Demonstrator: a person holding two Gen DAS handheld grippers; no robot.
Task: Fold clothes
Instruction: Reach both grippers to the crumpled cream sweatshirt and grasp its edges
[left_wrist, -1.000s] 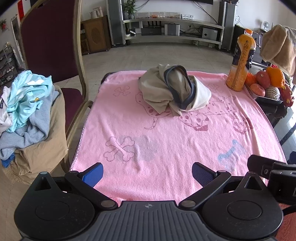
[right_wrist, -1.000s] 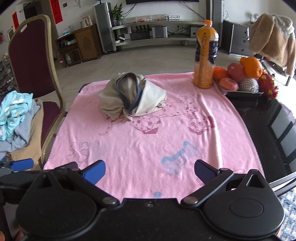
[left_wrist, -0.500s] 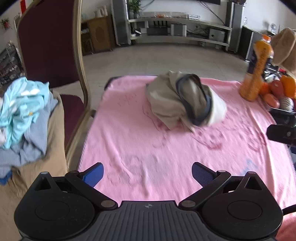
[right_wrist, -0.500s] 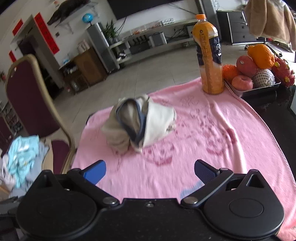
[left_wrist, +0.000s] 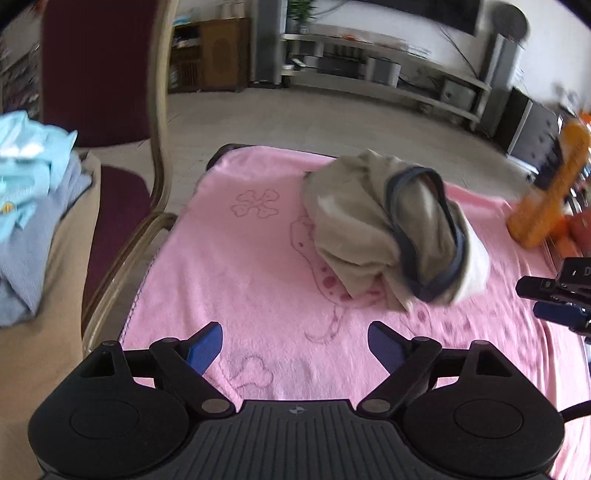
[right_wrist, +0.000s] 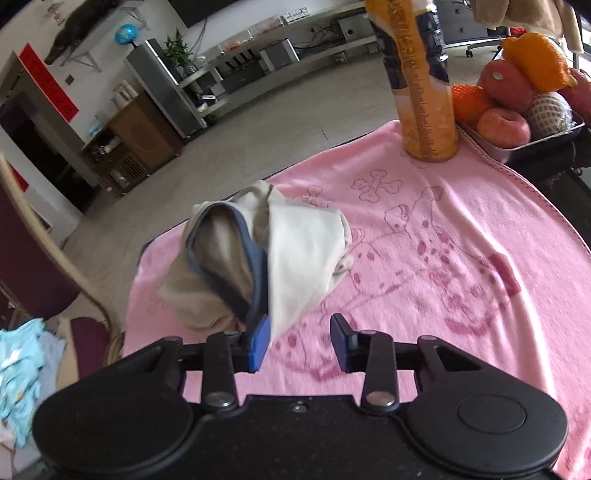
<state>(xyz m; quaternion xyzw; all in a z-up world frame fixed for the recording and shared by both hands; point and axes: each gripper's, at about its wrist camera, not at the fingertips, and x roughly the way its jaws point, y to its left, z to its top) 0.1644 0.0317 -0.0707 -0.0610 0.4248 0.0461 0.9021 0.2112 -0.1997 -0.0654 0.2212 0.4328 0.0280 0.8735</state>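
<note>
A crumpled beige and white garment with a dark blue band (left_wrist: 391, 229) lies in a heap on the pink towel (left_wrist: 258, 280) that covers the table; it also shows in the right wrist view (right_wrist: 266, 266). My left gripper (left_wrist: 295, 347) is open and empty over the towel, short of the heap. My right gripper (right_wrist: 299, 343) is half open, with its left fingertip (right_wrist: 260, 341) right at the near edge of the garment; nothing is held. The right gripper also shows at the right edge of the left wrist view (left_wrist: 554, 299).
An orange juice bottle (right_wrist: 421, 81) and a tray of fruit (right_wrist: 517, 99) stand at the towel's far right corner. A maroon chair (left_wrist: 99, 74) stands left of the table, with a pile of light blue and grey clothes (left_wrist: 29, 184) beside it.
Both grippers have moved forward toward the heap. The right gripper's jaws have narrowed from wide open to half open and now reach the garment's edge.
</note>
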